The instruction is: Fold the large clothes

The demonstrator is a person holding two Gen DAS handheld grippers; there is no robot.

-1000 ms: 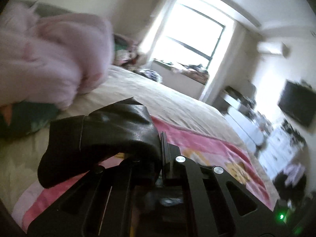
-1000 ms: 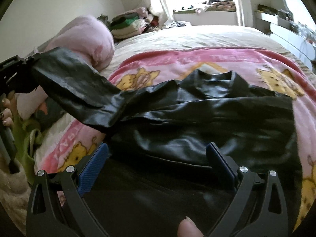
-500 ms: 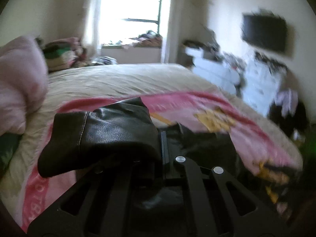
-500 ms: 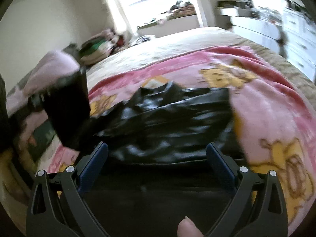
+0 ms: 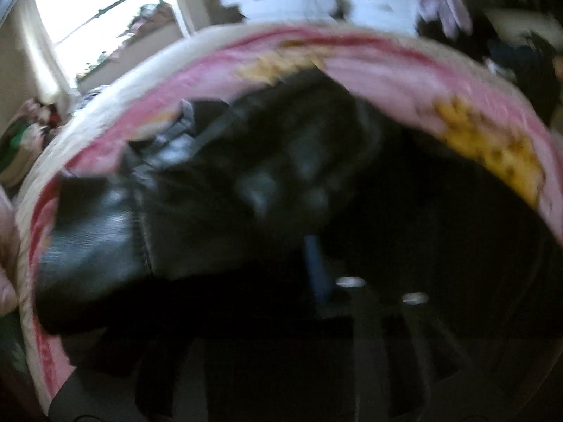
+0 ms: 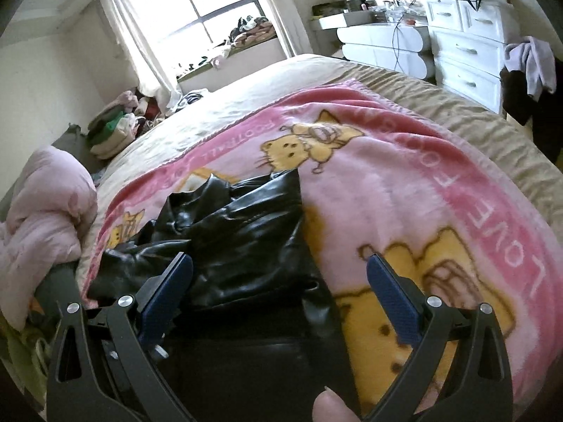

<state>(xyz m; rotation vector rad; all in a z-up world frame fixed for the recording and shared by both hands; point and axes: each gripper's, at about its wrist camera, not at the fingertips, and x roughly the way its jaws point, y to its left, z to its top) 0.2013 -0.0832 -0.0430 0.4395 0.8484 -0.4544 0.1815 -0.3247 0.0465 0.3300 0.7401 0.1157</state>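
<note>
Tongs: left tongs [image 5: 246, 270] opening over black jacket [image 6: 242, 239]; right tongs [image 6: 279, 281] spread wide, empty.

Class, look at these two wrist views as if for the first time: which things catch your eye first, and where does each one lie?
The crumpled black leather jacket stands out first, heaped on the left part of the pink cartoon blanket that covers the bed. In the foreground the right gripper stands wide open with blue pads, nothing between them. Behind, a bright window lights the room, with white drawers at the right.
</note>
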